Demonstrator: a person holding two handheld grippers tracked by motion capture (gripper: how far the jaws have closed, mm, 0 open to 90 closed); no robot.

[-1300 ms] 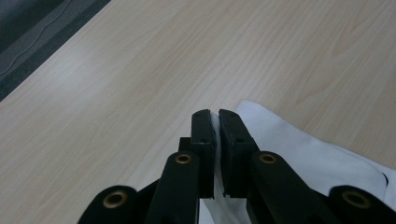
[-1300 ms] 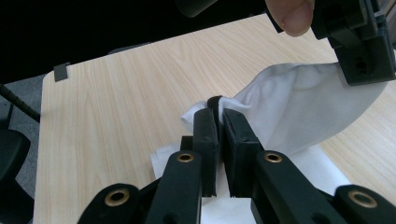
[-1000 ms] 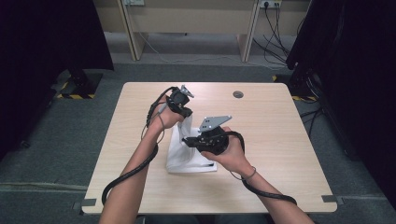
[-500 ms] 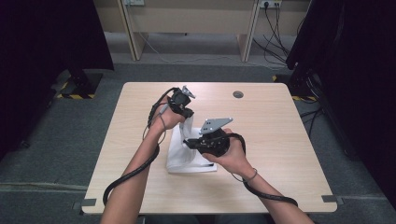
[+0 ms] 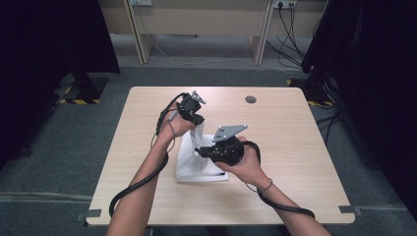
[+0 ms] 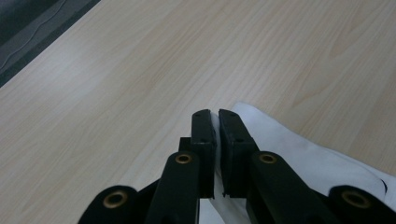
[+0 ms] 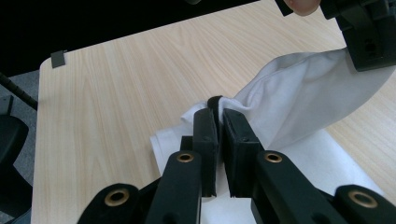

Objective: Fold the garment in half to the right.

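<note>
The left gripper (image 5: 193, 114) is held up over the middle of the worktop (image 5: 295, 147), its jaws pinched on an edge of the white cloth (image 5: 199, 167). The right gripper (image 5: 202, 150) sits lower, just beside it, jaws pinched on a fold. The cloth's lower part lies flat on the worktop. A small dark disc (image 5: 251, 99) sits farther back. The right gripper view shows the cloth stretched between both grippers.

Left gripper (image 5: 195, 119) drifted slightly up and away from the table (image 5: 295, 147) edge nearest the person. Right gripper (image 5: 200, 151) shifted a touch rightward. Cloth (image 5: 194, 164) span between them pulled a little tauter.
</note>
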